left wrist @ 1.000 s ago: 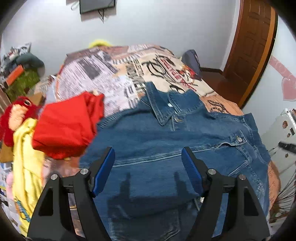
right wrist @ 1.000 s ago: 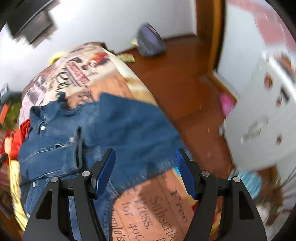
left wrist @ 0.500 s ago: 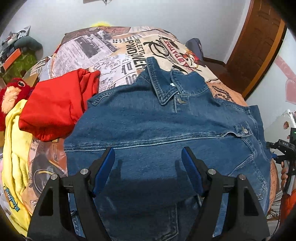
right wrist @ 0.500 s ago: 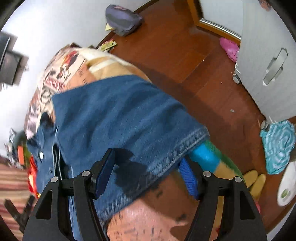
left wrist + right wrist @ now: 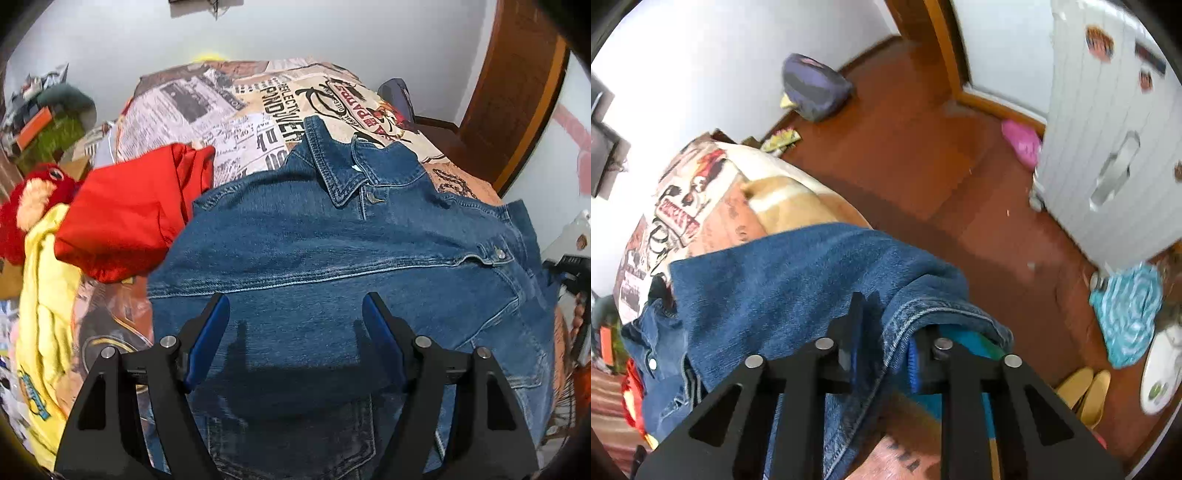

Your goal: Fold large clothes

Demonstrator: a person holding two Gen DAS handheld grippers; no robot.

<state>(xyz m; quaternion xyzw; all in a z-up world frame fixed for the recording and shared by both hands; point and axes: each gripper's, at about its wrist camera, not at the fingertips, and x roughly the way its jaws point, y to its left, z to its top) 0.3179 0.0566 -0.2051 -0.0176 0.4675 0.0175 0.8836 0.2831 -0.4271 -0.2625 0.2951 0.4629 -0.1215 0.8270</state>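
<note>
STEP: we pinch the denim jacket [image 5: 332, 258], spread on the bed [image 5: 236, 107] | right tongs [image 5: 882, 354] clenched on its sleeve hem | left tongs [image 5: 295, 332] released above | NEXT: we fold sleeve inward

The left wrist view looks from above the foot of the bed [image 5: 255, 107] toward the far wall, close over the denim jacket [image 5: 332, 266]. The right wrist view sits at the bed's side edge, facing down along the jacket's hem [image 5: 923, 310] toward the floor [image 5: 916, 147]. Both views share the jacket and the printed bedspread.
</note>
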